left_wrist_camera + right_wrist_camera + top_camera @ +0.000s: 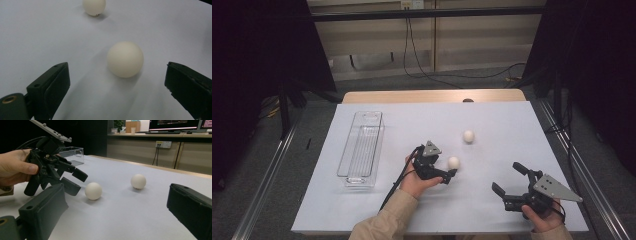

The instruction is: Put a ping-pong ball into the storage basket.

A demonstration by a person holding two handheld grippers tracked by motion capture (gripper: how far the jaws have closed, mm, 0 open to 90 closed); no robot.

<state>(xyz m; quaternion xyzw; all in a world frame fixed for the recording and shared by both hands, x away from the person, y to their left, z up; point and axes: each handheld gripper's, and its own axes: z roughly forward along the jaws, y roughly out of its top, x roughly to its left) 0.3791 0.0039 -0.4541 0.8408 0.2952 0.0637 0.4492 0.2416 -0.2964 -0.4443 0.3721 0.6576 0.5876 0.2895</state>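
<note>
Two cream-white balls lie on the white table sheet. The near ball [454,162] [125,59] [93,191] rests just in front of my left gripper [448,175] [117,87] [75,181], whose jaws stand open on either side of it without touching. The far ball [468,136] [94,6] [138,181] sits a short way beyond. My right gripper [507,179] [117,215] is open near the table's front right, empty, pointing toward the balls.
A clear plastic bin [361,148] [72,153] stands empty at the left of the white sheet [512,125]. Cables run along the floor behind the table. The table's edges are near both hands at the front.
</note>
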